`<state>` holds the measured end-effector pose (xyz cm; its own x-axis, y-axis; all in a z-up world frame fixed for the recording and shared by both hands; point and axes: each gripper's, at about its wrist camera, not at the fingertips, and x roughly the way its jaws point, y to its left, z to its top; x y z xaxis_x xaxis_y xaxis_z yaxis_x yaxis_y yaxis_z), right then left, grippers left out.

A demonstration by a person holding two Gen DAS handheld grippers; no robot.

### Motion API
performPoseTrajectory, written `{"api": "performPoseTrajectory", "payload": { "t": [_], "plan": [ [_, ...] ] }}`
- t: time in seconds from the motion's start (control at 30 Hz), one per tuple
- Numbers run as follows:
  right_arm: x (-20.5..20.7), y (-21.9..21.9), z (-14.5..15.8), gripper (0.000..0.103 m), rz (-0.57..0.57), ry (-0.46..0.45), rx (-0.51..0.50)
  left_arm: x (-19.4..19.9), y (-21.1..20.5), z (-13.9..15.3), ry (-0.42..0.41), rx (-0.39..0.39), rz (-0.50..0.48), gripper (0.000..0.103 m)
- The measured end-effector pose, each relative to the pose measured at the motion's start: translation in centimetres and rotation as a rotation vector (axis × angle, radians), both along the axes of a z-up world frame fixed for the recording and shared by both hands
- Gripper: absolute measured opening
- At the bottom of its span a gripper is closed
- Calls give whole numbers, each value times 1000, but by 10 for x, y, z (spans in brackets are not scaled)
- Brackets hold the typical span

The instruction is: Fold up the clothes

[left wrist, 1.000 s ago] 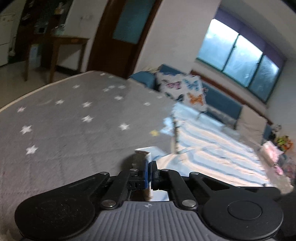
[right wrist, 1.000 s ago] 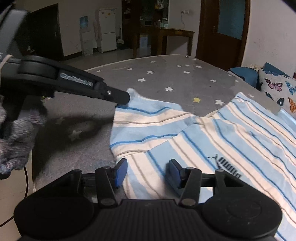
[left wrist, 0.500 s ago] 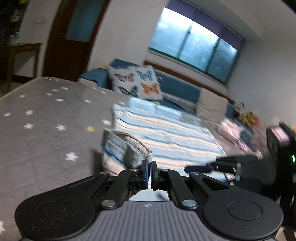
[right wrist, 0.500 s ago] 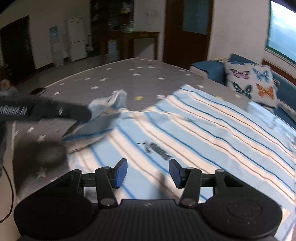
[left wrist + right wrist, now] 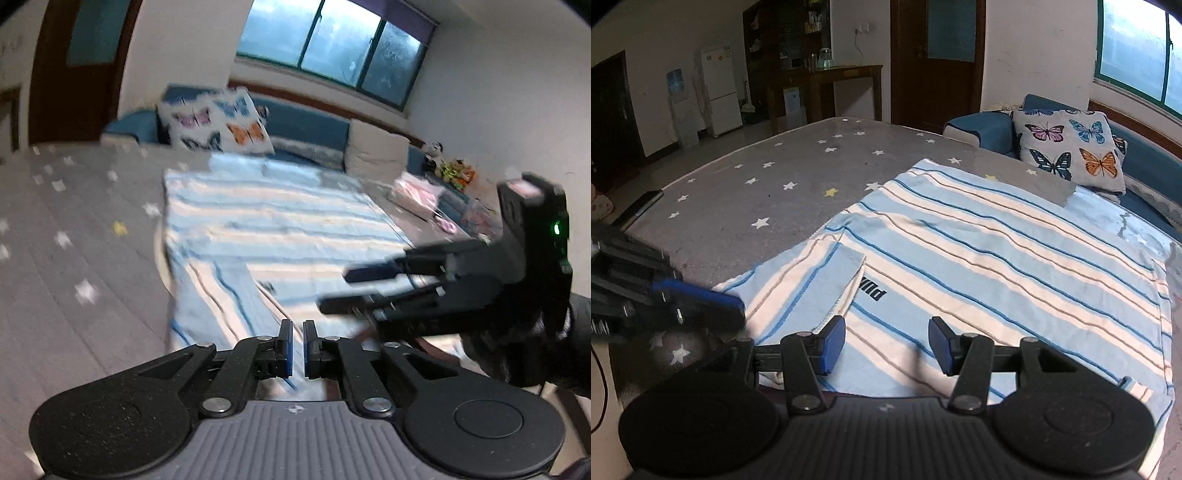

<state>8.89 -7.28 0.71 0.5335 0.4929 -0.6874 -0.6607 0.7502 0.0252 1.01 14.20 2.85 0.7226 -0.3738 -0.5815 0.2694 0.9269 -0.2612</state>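
The left gripper (image 5: 297, 334) hovered over the near edge of a blue-and-white striped shirt (image 5: 266, 229) spread on a grey star-patterned cover (image 5: 74, 266), its blue-padded jaws slightly apart with nothing between them. To the right, the right gripper (image 5: 336, 290) reached in above the shirt, its fingers apart, though motion blur softened it. A butterfly cushion (image 5: 218, 123) leaned against a blue sofa (image 5: 306, 127) beneath a window (image 5: 332, 48).

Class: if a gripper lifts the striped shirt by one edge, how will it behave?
The shirt would probably droop: its folded sleeve lies limp and flat. It looks thin, so likely light. On the grey cover it may drag and bunch rather than slide.
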Motion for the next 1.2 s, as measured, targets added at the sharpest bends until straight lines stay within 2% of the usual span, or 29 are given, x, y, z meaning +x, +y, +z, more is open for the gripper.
{"api": "performPoseTrajectory", "payload": {
  "t": [0.07, 0.2, 0.43, 0.53, 0.63, 0.77, 0.83, 0.9, 1.2],
  "plan": [
    [-1, 2, 0, 51, 7, 4, 9, 9, 7, 7, -18, 28, 41, 6],
    [-6, 9, -1, 49, 36, 15, 21, 36, 14, -1, 10, 89, 89, 6],
    [-21, 27, -8, 39, 130, 27, -1, 52, -5, -33, 67, 237, 35, 6],
    [-24, 30, -12, 39, 149, 43, -8, 50, -8, -39, 72, 279, 30, 6],
    [-28, 28, -12, 39, 149, 41, -13, 42, -10, -34, 49, 274, 7, 6],
    [-32, 26, -11, 39, 149, 37, -19, 32, -16, -39, 45, 332, -25, 6],
    [-35, 24, -11, 39, 149, 35, -22, 25, -18, -41, 38, 356, -30, 9],
    [-37, 23, -11, 39, 149, 33, -25, 17, -20, -40, 31, 365, -39, 20],
    [-41, 9, -10, 39, 110, 37, -28, -6, -37, -41, -22, 463, -97, 23]
  ]
}}
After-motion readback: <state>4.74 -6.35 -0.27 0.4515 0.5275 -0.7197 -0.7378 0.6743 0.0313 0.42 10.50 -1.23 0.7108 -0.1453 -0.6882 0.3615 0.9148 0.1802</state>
